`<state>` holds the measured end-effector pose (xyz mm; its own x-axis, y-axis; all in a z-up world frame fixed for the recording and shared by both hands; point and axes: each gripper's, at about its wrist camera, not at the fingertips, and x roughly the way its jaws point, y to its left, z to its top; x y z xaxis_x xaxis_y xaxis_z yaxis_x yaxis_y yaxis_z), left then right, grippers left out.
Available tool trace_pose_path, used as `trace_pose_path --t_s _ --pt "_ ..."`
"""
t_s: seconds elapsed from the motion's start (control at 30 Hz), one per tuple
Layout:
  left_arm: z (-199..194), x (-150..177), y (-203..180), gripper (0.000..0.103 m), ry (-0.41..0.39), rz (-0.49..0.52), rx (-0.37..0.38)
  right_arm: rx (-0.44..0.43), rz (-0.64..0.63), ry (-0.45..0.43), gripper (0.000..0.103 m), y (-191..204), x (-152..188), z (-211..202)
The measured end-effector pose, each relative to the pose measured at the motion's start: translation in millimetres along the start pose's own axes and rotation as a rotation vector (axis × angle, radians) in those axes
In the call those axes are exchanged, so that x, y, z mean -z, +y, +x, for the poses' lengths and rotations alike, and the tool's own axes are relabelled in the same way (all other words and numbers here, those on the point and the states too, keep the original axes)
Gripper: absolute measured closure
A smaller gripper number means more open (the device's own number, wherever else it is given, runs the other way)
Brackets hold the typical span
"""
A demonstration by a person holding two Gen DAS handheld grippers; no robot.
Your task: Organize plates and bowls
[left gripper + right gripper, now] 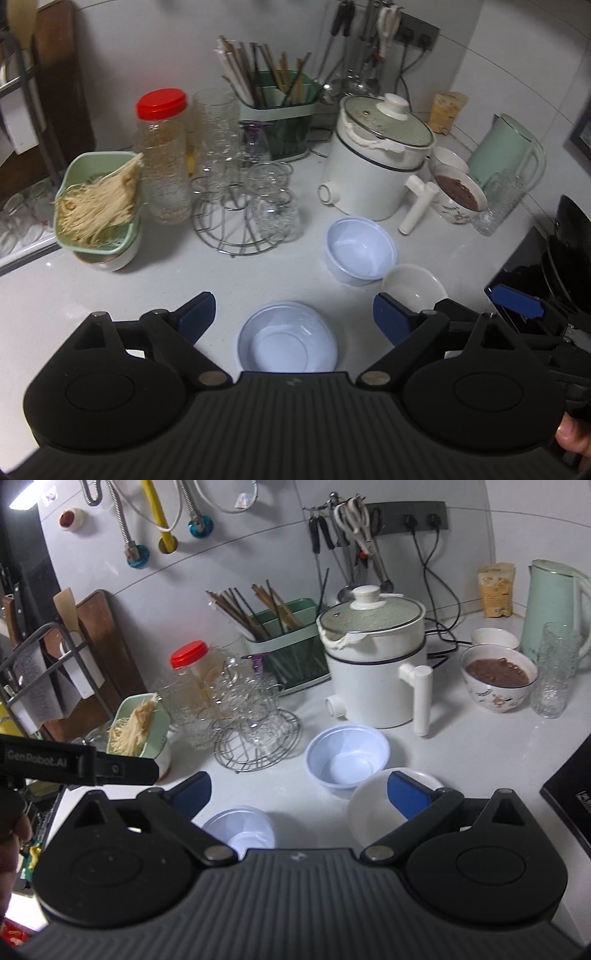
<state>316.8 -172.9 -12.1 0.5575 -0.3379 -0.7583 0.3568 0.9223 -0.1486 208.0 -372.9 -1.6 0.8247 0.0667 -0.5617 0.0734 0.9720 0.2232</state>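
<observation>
**Clearly, three light bowls waited on the counter, and both grippers were empty**

Your left gripper [293, 314] had its jaws wide apart, with nothing between the pads. It hung above the near bluish bowl [287, 341], which stood at the lower centre of the left wrist view. Your right gripper [298, 790] was also fully apart and held nothing.

The task's things were close together on the white counter [110, 295]. A second bluish bowl [360, 254] stood right of centre, in front of the white electric pot [373, 162], and a white shallow bowl [413, 286] sat just beside it, touching or almost touching.

These bowls looked like thin plastic, so I judge them light, a little flexible and smooth. You should pinch the rim, one pad inside and one outside. A strong squeeze may bend the wall, and a light bowl may slide away if you push it.

The right wrist view showed the white shallow bowl [373, 812] more completely, partly behind the right blue pad, and also the patterned bowl with brown food [498, 679] at the right. The left wrist view showed the near bluish bowl whole, whereas in the right wrist view the near bluish bowl [240, 830] was half hidden at the lower centre.
</observation>
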Motion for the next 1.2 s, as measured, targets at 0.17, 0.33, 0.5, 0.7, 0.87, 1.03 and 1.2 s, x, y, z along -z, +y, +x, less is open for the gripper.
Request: trace_pose_path --t_s 0.17,0.33,0.5,0.7,0.87,1.03,1.2 --pt "9.9 -1.7 -9.6 0.008 0.01 0.039 0.023 0.032 0.014 0.002 0.0 -7.2 4.2 -1.0" --pt "21.6 -3.6 -13.6 0.005 0.029 0.057 0.019 0.065 0.036 0.006 0.0 -12.7 7.9 -0.5" --pt "32.3 -9.1 -13.0 0.004 0.04 0.064 0.026 0.093 0.061 0.009 0.0 -18.0 8.9 2.9" --pt "46.0 -16.0 -10.3 0.004 0.054 0.062 0.037 0.105 0.066 0.02 0.0 -19.4 7.7 13.8" --pt "64.9 -22.7 -9.1 0.004 0.072 0.058 0.052 0.112 0.058 0.033 0.0 -21.0 7.1 24.0" --pt "90.2 -27.0 -7.7 0.004 0.094 0.043 0.06 0.134 0.037 0.04 0.0 -20.3 5.7 36.4" --pt "112.6 -33.4 -6.5 0.004 0.108 0.026 0.068 0.15 0.029 0.038 0.0 -26.0 2.0 49.8"
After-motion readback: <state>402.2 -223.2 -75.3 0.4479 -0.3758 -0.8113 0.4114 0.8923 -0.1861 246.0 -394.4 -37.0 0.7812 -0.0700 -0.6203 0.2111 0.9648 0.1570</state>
